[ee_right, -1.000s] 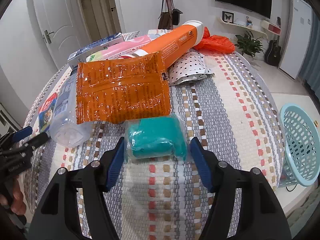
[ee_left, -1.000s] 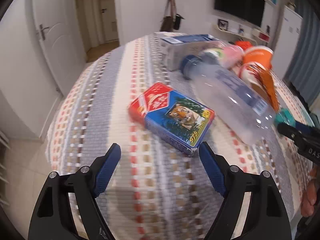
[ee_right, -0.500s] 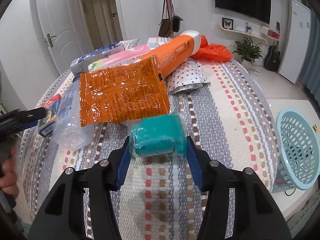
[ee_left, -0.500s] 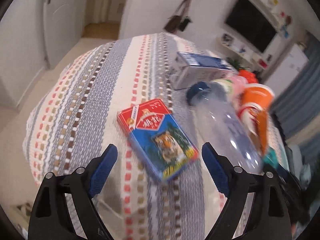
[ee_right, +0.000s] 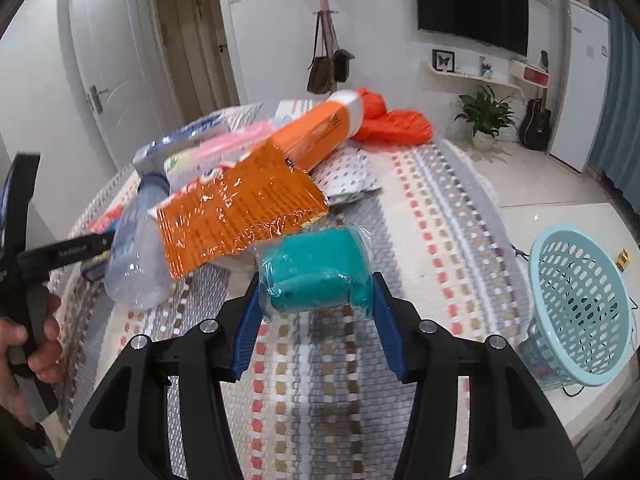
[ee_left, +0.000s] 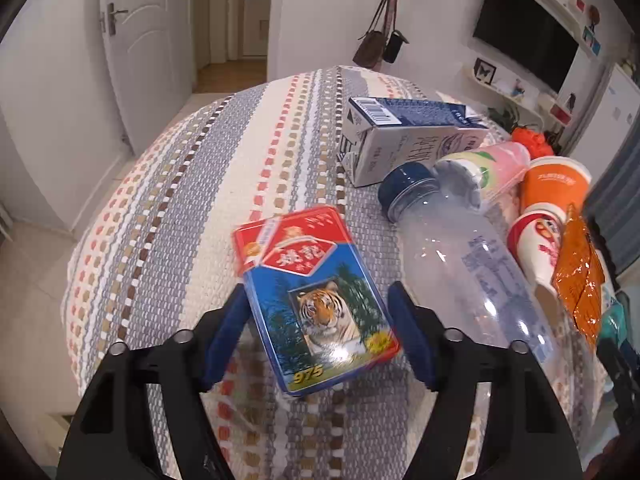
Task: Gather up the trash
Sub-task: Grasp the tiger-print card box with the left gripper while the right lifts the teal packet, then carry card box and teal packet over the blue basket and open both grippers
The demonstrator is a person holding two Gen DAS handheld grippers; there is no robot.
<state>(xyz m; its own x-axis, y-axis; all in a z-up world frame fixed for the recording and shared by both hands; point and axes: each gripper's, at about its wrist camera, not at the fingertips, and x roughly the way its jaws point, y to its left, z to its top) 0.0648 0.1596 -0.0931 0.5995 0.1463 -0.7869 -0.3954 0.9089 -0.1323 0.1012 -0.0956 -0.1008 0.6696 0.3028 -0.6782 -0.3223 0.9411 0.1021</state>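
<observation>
The left claw has just been closing its jaws around the tiger box, a red and blue pack lying flat on the striped surface. Its blue pads flank the box's near end; the left pad seems to touch the box's edge, while a sliver of gap shows at the right one, so a firm grip cannot be told. Just right of the box lies a clear bottle with a blue cap, and beyond it a blue and white carton on its side, a pink cup and an orange cup.

The right claw is closed on the teal bundle wrapped in clear plastic, both pads pressing its sides, and the bundle sits raised off the weave. Touching it at the far left is an orange wrapper, which leans on the bottle and an orange tube. A dotted packet and an orange bag lie farther off. A pale blue basket stands on the floor to the right, well apart from the bundle. At the left edge a hand grips the other claw's handle.
</observation>
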